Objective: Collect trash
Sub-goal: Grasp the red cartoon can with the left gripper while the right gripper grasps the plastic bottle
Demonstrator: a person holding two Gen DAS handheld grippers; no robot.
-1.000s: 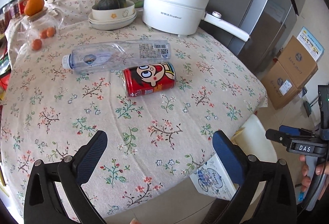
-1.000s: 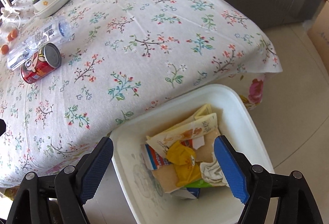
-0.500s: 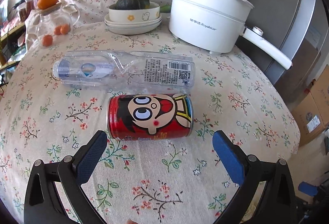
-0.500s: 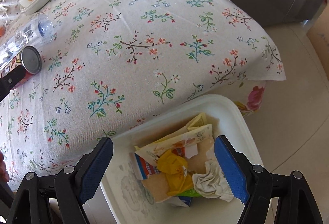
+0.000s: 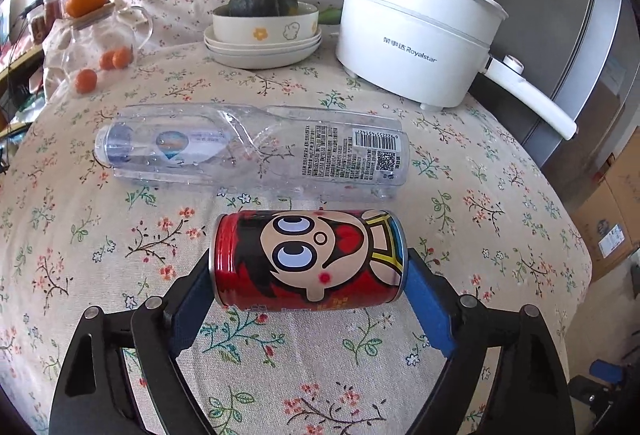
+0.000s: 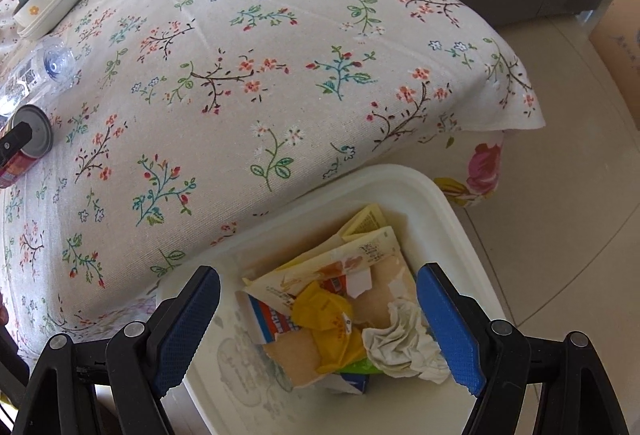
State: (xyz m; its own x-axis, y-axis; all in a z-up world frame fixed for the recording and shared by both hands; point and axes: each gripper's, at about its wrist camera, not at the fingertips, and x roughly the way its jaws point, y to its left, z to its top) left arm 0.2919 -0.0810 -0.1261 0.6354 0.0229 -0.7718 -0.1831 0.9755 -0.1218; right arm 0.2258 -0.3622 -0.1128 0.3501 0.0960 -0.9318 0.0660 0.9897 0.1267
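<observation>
A red drink can (image 5: 308, 261) with a cartoon face lies on its side on the floral tablecloth (image 5: 480, 195). My left gripper (image 5: 308, 295) is open, its jaws standing at the can's two ends, close to them; I cannot tell if they touch. A crushed clear plastic bottle (image 5: 252, 151) lies just behind the can. The can (image 6: 34, 139) and the bottle (image 6: 44, 71) also show at the far left of the right wrist view. My right gripper (image 6: 318, 319) is open and empty above a white trash bin (image 6: 452, 211) holding paper and wrappers.
A white electric pot (image 5: 416, 31) with a long handle stands back right. Stacked bowls with a squash (image 5: 264, 23) stand back centre, a glass jar with oranges (image 5: 96, 35) back left. Cardboard boxes (image 5: 612, 211) sit on the floor to the right.
My left gripper has moved forward over the table until its jaws stand at both ends of the can. The right gripper has drifted slightly over the bin.
</observation>
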